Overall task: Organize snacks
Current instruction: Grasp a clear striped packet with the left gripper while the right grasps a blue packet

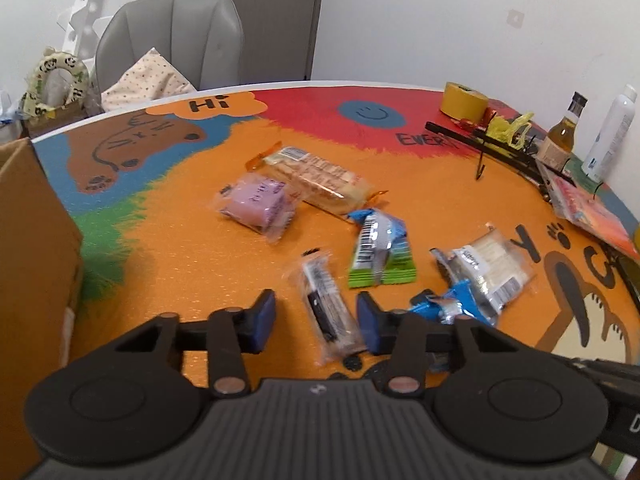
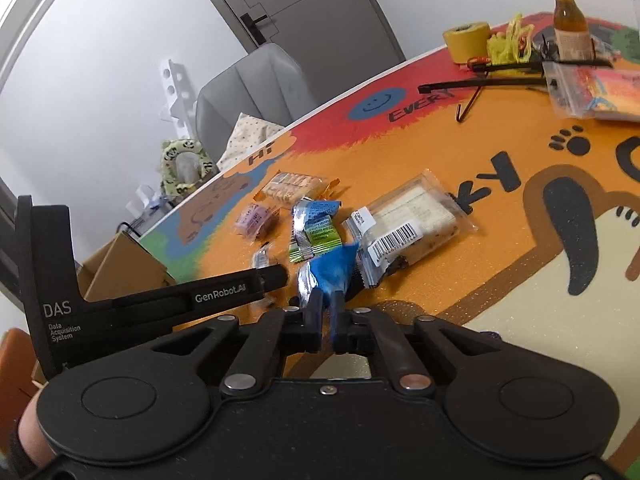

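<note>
Currently right gripper (image 2: 328, 314) pinches the light, crinkly blue packet (image 2: 332, 270), lower centre; left gripper (image 1: 316, 316) spread astride the slippery clear-wrapped bar (image 1: 326, 308): grip mid-length.

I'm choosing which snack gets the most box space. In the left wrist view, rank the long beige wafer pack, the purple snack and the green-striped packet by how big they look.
1. Long beige wafer pack, clearly largest.
2. Purple snack and green-striped packet look alike; the packet lies nearer the camera, so no ranking between them.

snacks (image 1: 352, 232) mid-table (image 1: 192, 264) | box (image 1: 28, 240) left | bottle (image 1: 562, 136) far right
</note>
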Demonstrator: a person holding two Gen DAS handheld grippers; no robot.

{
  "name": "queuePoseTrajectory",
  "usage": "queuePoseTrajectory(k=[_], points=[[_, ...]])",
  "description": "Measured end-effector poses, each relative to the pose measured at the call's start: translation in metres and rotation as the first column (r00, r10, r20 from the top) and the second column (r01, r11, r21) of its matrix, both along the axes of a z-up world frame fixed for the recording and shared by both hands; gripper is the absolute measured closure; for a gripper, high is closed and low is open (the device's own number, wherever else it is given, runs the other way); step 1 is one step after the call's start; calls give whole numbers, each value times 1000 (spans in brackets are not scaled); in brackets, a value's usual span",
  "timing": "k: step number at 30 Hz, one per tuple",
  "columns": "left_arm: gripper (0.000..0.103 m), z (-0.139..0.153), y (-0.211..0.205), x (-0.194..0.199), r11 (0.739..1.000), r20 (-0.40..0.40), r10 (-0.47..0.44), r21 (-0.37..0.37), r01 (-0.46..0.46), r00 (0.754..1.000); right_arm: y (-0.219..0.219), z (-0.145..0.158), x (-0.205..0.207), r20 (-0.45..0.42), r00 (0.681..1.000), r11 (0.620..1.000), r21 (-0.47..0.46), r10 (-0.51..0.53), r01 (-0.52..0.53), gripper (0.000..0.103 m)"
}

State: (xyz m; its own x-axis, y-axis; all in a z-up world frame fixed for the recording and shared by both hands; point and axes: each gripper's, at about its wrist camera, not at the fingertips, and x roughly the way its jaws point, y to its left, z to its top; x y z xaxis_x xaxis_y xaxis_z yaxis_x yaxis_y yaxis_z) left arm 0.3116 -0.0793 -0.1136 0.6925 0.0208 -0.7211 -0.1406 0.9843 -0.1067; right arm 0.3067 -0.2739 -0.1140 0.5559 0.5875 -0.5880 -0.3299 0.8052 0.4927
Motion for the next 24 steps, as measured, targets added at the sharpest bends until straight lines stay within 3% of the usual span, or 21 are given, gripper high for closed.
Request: queuePoseTrajectory(k=[2,11,19,20,21,24], points=[[85,1,5,-2,1000,-5,3,-9,-3,1000,5,2,-1,15,1000,1000,-18,-2,2,88],[86,5,24,-18,997,10,8,-80,-7,1000,27,-2,5,31,999,997,-74,-9,11,61],[86,19,30,-30,995,39,-10,-96,13,999,38,-11,12,18,998,995,-82,-62,63,61],[86,20,32,-31,995,42,-9,-103,13,999,40,-12,12,14,998,994,-93,-63,64,63],[86,21,32,-32,994,45,-9,-109,14,999,42,-11,11,20,998,992,-103,-66,68,75],[86,25,32,-37,993,58,-15,-120,22,998,39,-9,8,-11,998,996,-51,-67,67,78]])
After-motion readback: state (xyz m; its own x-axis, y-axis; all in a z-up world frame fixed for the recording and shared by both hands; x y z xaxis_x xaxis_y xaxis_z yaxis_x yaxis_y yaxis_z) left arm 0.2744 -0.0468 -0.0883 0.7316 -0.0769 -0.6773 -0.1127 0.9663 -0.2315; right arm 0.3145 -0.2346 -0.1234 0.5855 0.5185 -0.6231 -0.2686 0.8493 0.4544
